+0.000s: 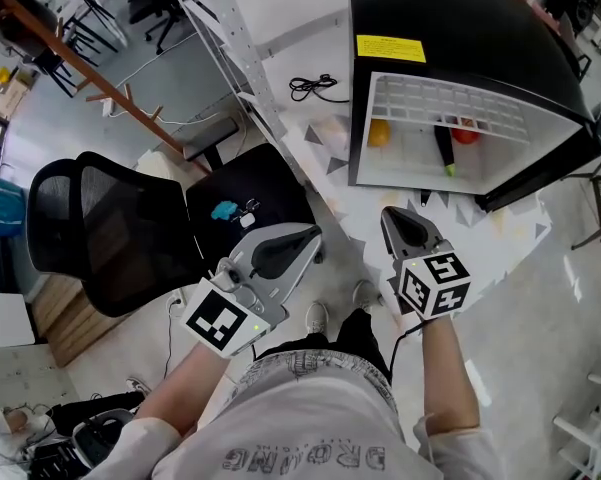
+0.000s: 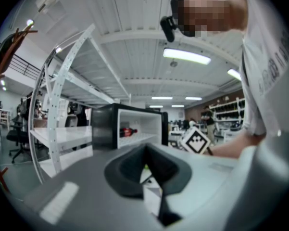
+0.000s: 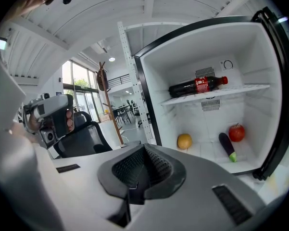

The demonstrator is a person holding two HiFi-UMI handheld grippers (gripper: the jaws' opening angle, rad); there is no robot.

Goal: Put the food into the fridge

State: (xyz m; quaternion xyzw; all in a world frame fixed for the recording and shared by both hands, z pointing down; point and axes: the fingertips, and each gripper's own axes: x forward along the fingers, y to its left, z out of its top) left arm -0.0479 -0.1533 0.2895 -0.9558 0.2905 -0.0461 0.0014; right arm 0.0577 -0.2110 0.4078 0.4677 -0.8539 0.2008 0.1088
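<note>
Food: orange, apple, eggplant, cola bottle, all inside fridge.
Left gripper, right gripper: fingers closed, empty. Fruit likely firm, bruisable; take mid-body.

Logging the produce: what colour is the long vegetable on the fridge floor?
The eggplant is dark purple with a green end, clearest in the right gripper view.

grey-shelled left gripper and right gripper, black ribbed pads inside, each carrying a white cube of black square markers at its rear; light grey printed t-shirt, black trousers, white shoes
</note>
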